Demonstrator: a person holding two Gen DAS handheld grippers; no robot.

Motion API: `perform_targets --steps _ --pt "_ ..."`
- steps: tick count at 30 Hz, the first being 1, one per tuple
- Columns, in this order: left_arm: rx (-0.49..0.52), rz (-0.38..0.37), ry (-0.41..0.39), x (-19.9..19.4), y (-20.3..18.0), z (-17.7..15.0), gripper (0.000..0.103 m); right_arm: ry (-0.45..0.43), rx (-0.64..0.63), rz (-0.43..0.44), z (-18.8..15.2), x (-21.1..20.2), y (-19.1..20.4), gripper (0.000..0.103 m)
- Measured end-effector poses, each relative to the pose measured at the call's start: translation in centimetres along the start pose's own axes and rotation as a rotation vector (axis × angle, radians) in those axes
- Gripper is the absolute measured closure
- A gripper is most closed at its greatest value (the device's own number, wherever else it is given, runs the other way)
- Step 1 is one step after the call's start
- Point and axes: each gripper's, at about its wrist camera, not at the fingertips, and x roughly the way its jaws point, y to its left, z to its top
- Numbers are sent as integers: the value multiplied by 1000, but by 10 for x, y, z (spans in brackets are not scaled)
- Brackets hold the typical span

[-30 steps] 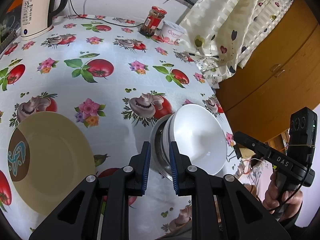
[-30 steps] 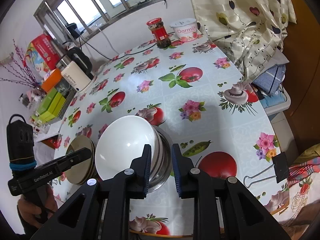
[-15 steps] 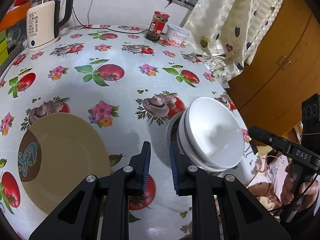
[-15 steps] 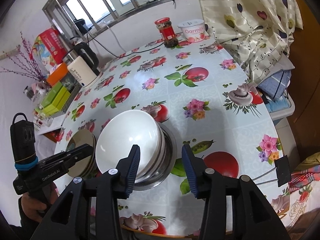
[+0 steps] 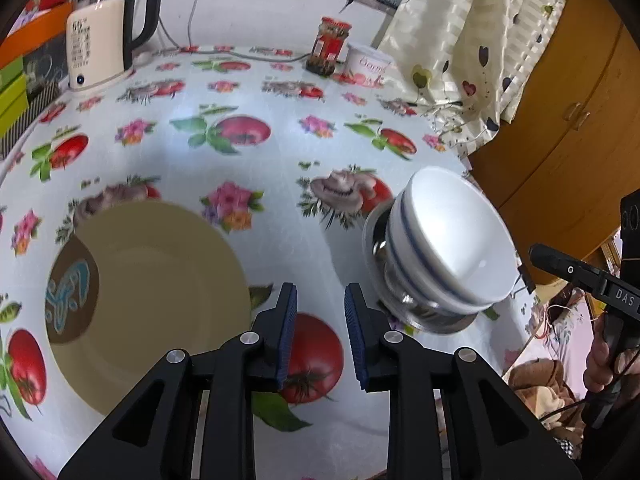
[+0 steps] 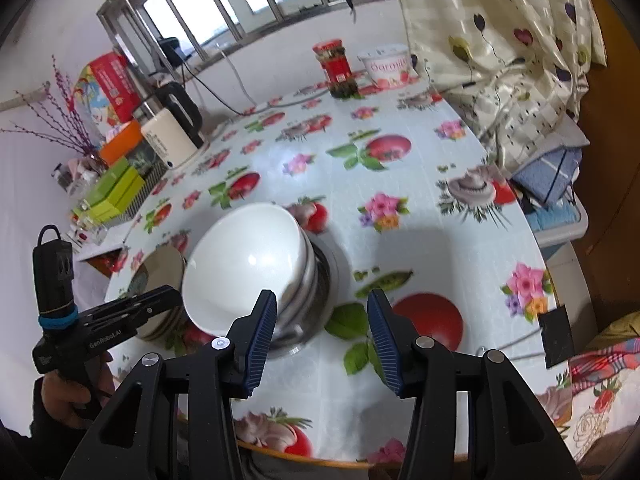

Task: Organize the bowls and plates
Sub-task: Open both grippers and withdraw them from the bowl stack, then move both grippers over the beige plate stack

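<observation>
A stack of white bowls with blue rim lines sits in a steel bowl near the table's right edge; the stack also shows in the right wrist view. A cream plate with a brown and blue motif lies to its left, seen edge-on in the right wrist view. My left gripper is empty, its jaws a small gap apart, above the cloth between plate and bowls. My right gripper is open and empty, just in front of the bowl stack.
A floral tablecloth covers the table. At the far side stand a kettle, a red-lidded jar and a white tub. A curtain and wooden cabinet are to the right. Green boxes sit at the left.
My right gripper has opened wide and drawn back from the bowl stack. My left gripper has pulled back and left, off the stack, jaws slightly wider. The bowls stay in the steel bowl.
</observation>
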Motion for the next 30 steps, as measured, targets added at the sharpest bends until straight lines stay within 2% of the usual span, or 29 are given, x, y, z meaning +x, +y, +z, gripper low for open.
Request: perform_targets --steps 2,4,13,19,23,26,30 --pt "-7 -13 23 5 0 -4 77 26 10 1 -5 4 -2 65" --pt "-3 -19 31 7 -1 -7 77 52 24 2 -10 11 -5 68" --pt "-9 -20 23 -1 3 -18 77 128 25 40 -24 35 3 69" --pt "-26 58 -78 -40 22 -32 77 155 28 73 -32 43 4 69" --pt "-91 169 -116 -60 45 -47 70 161 28 91 -34 46 8 69" --pt "-134 241 -116 -70 62 -63 68 180 8 97 -37 49 15 69" --pt "-152 261 -45 -68 74 -85 68 204 -17 88 -42 54 21 69"
